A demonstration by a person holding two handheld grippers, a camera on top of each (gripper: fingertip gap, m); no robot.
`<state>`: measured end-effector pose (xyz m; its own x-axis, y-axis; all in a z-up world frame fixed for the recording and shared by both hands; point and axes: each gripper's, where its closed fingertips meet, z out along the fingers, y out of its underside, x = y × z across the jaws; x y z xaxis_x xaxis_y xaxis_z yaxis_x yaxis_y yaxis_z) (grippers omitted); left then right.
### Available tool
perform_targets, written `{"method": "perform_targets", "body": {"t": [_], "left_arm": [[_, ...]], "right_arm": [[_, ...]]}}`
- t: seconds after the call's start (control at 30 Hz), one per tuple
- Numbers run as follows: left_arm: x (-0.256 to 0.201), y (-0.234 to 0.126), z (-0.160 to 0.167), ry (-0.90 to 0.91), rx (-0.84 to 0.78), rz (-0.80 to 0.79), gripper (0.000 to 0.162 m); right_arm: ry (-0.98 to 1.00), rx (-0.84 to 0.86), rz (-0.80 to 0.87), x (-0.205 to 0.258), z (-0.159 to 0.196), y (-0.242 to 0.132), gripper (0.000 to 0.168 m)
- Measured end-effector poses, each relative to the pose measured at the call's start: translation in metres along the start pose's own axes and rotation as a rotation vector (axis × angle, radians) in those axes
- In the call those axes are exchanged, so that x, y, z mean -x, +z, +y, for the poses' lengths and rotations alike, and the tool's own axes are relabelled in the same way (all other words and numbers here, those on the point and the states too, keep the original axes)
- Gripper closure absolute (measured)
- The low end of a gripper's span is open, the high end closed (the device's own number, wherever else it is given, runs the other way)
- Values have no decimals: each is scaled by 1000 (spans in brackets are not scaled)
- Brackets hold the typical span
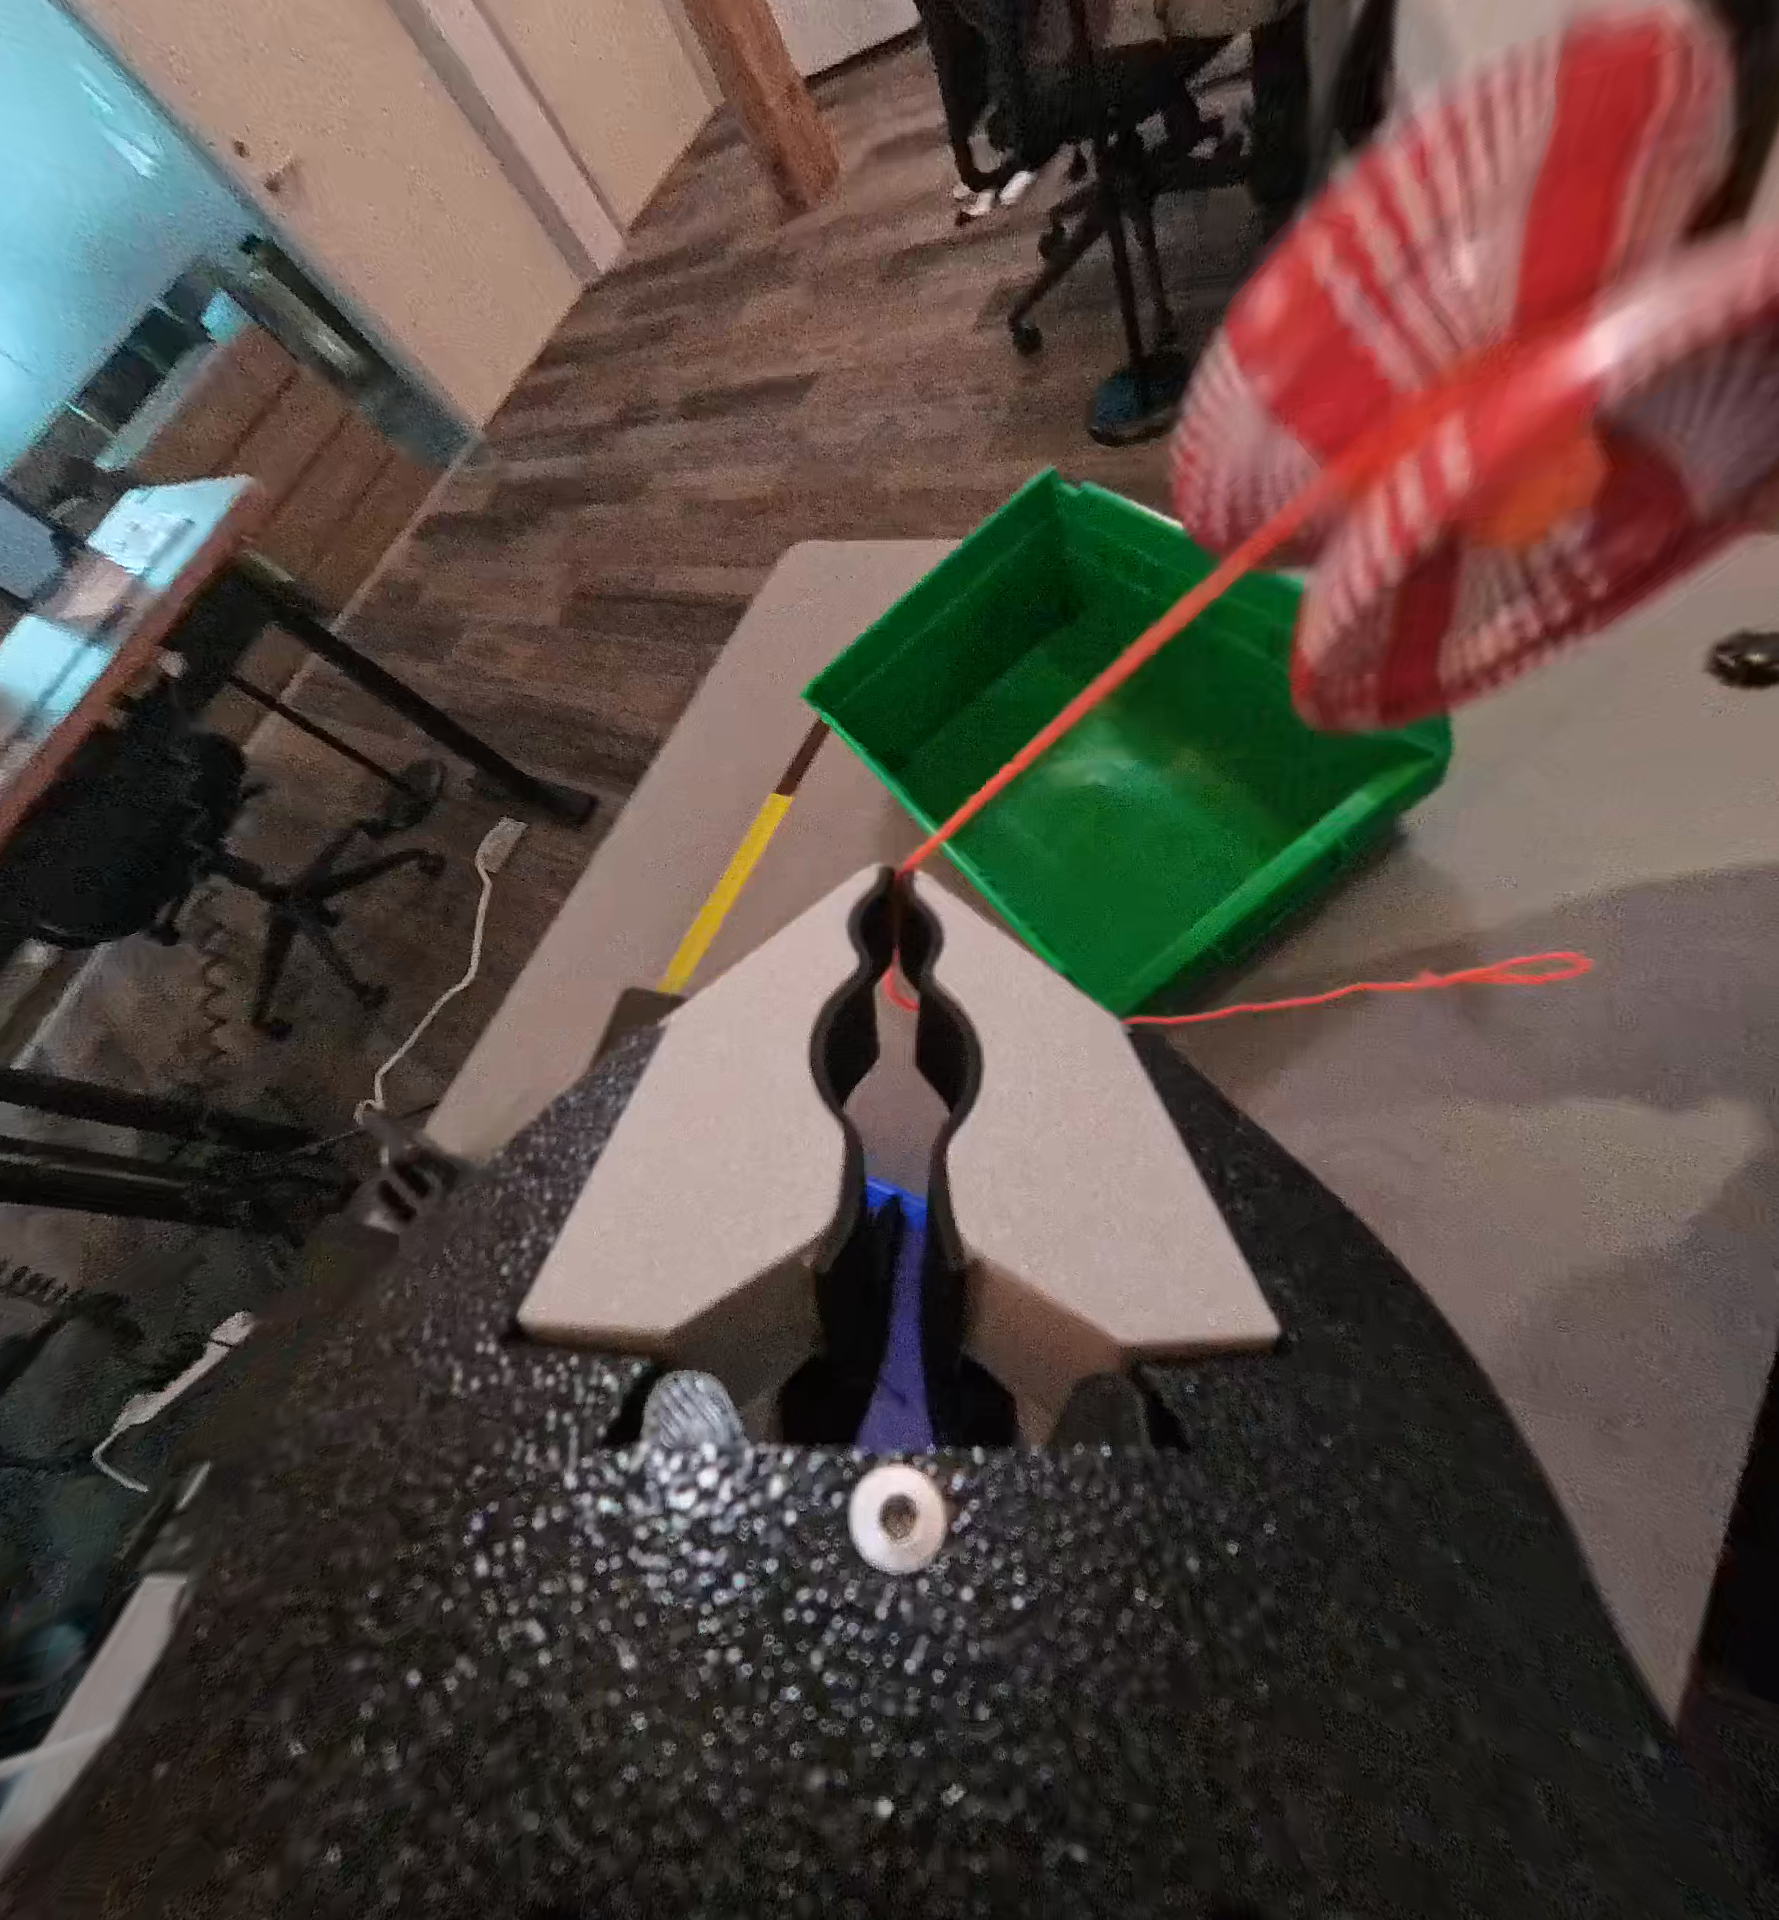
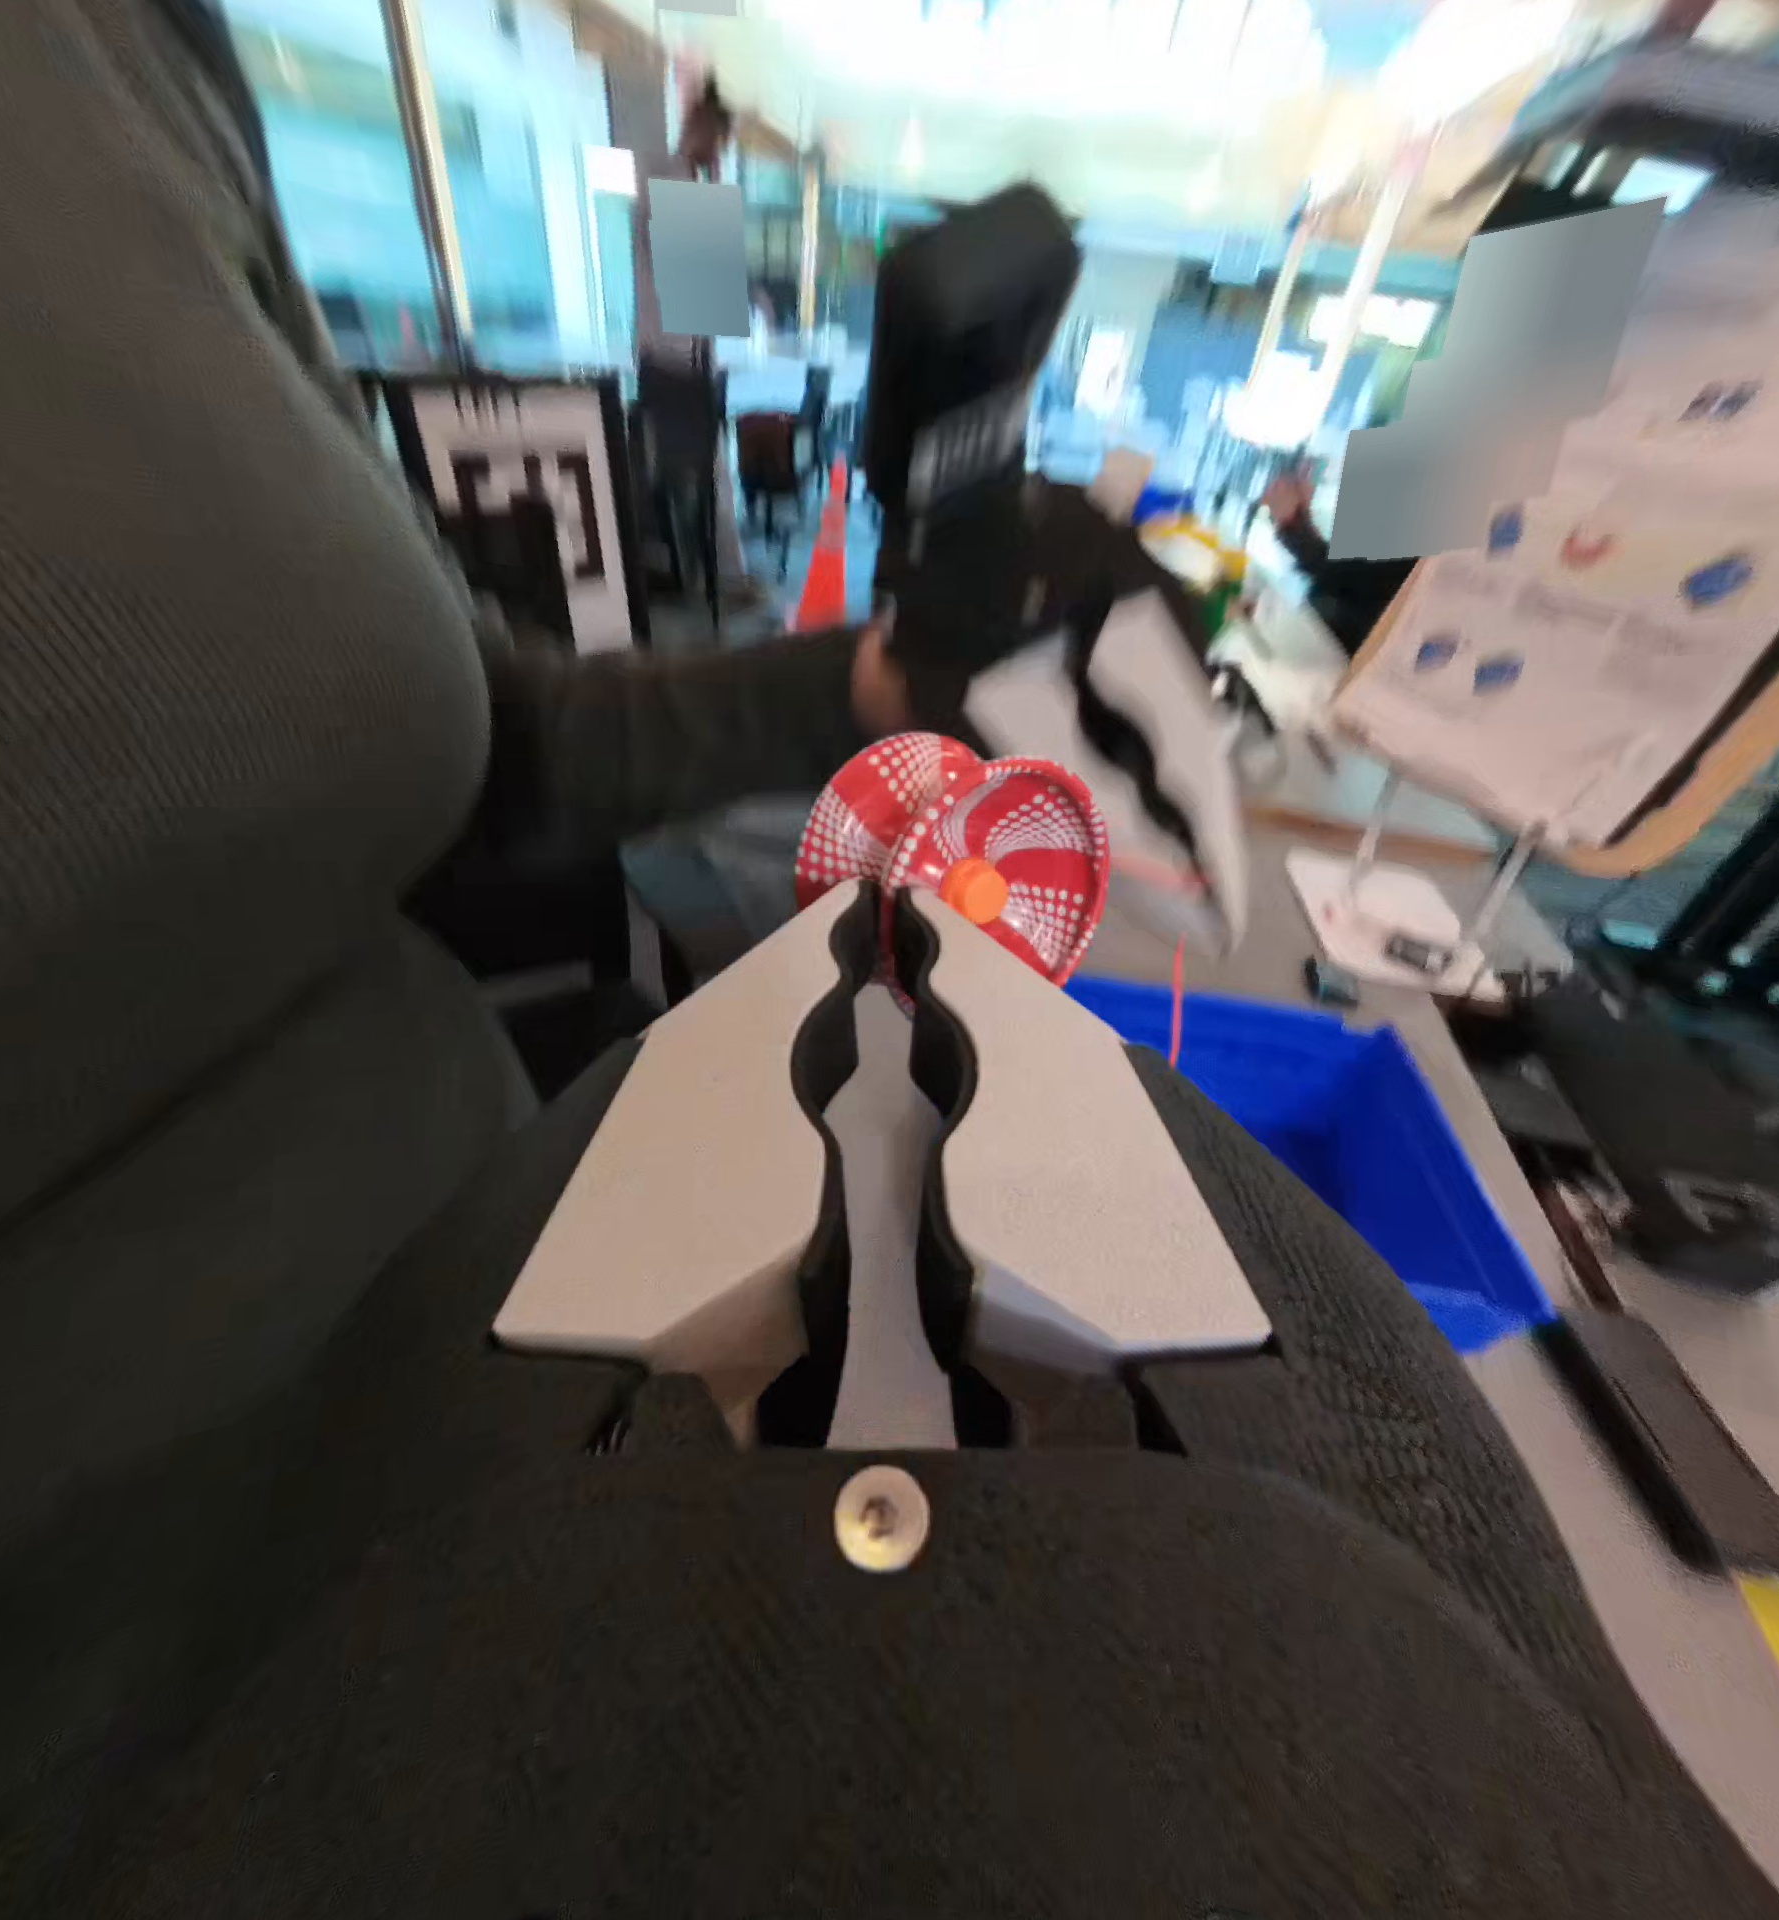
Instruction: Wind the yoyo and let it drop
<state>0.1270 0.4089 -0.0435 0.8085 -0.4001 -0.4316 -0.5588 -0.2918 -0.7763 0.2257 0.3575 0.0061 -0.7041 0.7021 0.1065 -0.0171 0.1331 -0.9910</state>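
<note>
A wood-look plank floor point(image 1: 656, 416) runs past cream wall panels point(image 1: 428, 187) and a pale timber post point(image 1: 771, 94). Black wheeled office chairs point(image 1: 1103, 177) stand at the back and beside a brown-topped desk with black legs point(image 1: 189, 623). A white cable point(image 1: 449, 987) trails below. The right wrist view shows bright, blurred windows point(image 2: 345, 208) and an orange traffic cone point(image 2: 825, 561).
</note>
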Motion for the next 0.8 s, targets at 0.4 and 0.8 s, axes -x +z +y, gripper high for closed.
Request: {"method": "perform_targets", "body": {"t": [0.4, 0.8], "left_arm": [[-50, -18, -53, -196, -373, 295, 162], [-89, 12, -36, -246, -293, 393, 162]], "right_arm": [[-354, 628, 401, -62, 88, -26, 167], [-47, 147, 458, -71, 24, -24, 167]]}}
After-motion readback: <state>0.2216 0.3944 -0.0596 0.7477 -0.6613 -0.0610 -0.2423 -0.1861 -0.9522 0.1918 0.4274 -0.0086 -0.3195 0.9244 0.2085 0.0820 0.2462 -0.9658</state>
